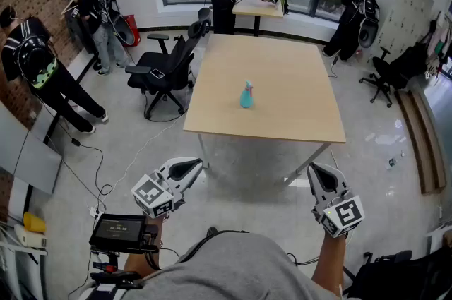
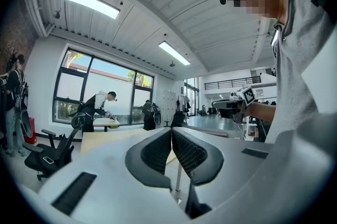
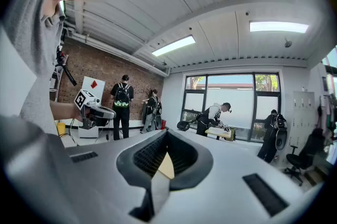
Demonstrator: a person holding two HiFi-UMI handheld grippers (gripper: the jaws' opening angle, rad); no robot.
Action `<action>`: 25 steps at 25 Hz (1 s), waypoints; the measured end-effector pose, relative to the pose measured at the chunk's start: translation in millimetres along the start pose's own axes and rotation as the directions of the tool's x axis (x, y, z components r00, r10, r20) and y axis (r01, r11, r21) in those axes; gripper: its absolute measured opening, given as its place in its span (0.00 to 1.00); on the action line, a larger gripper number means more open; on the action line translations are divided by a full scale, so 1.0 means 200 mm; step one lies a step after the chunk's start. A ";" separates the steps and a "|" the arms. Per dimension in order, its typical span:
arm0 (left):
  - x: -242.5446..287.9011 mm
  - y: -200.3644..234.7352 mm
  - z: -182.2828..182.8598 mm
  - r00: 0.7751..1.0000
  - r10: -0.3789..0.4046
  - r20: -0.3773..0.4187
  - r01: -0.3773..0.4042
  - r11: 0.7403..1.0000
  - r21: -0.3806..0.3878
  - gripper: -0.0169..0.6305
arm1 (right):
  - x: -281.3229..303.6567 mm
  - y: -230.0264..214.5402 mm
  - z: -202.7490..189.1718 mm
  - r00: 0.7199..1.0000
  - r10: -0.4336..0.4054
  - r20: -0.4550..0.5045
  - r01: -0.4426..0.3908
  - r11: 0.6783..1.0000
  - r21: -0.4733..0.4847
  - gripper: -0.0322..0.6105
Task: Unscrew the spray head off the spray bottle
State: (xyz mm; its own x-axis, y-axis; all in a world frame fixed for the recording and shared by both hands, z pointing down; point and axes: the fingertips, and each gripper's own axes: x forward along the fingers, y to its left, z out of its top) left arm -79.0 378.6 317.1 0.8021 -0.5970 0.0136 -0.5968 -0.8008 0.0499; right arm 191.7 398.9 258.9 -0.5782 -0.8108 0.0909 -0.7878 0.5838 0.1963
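A teal spray bottle (image 1: 246,95) with its spray head on stands upright near the middle of the wooden table (image 1: 282,115). Both grippers hang well short of the table's near edge, over the floor, pointing level. My left gripper (image 1: 192,165) is shut with nothing between its pads (image 2: 158,152). My right gripper (image 1: 317,170) is also shut and empty, pads (image 3: 150,154) pressed together. The bottle does not show in either gripper view. In the left gripper view the right gripper (image 2: 238,103) appears at the side; in the right gripper view the left gripper (image 3: 93,107) does.
A black office chair (image 1: 167,70) stands at the table's left side, another chair (image 1: 385,77) at the far right. Several people stand round the room's edges, one at a small table (image 1: 258,8) by the window. Cables (image 1: 99,171) lie on the floor at left.
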 end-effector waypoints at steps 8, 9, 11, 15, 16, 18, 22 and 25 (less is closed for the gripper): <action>0.00 0.00 0.00 1.000 0.004 -0.007 -0.004 1.000 -0.002 0.04 | -0.01 -0.02 -0.01 1.000 -0.005 -0.017 0.005 1.000 0.008 0.06; 0.00 0.00 0.00 1.000 0.004 -0.014 -0.004 1.000 0.004 0.04 | -0.01 -0.02 -0.01 1.000 -0.004 -0.020 0.004 1.000 0.010 0.06; 0.01 0.00 -0.01 1.000 0.003 -0.025 -0.002 1.000 0.014 0.04 | -0.01 -0.02 -0.01 1.000 -0.002 -0.019 0.003 1.000 0.012 0.06; 0.01 0.00 0.00 1.000 0.004 -0.021 -0.004 1.000 -0.003 0.04 | -0.01 -0.03 -0.02 0.999 -0.002 -0.035 0.003 1.000 0.020 0.06; 0.01 0.00 0.00 1.000 0.005 -0.022 -0.005 1.000 -0.004 0.04 | -0.01 -0.03 -0.02 0.999 -0.003 -0.044 0.004 1.000 0.024 0.06; 0.01 0.00 0.00 1.000 0.007 -0.025 -0.007 1.000 -0.006 0.04 | 0.00 -0.03 -0.02 0.999 -0.002 -0.044 0.003 1.000 0.025 0.06; 0.02 0.01 0.01 0.999 0.012 -0.032 -0.012 1.000 -0.005 0.04 | 0.00 -0.05 -0.02 0.999 0.000 -0.049 0.001 0.999 0.035 0.06; 0.07 -0.04 0.00 0.999 0.015 -0.032 -0.016 1.000 -0.014 0.04 | -0.03 -0.08 -0.04 0.999 0.000 -0.054 0.003 0.999 0.046 0.06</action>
State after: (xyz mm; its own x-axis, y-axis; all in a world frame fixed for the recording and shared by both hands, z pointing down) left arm -63.3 376.7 317.8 0.7931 -0.6074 0.0464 -0.6091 -0.7905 0.0641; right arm 210.3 394.1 263.3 -0.5657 -0.8120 0.1435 -0.7983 0.5829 0.1512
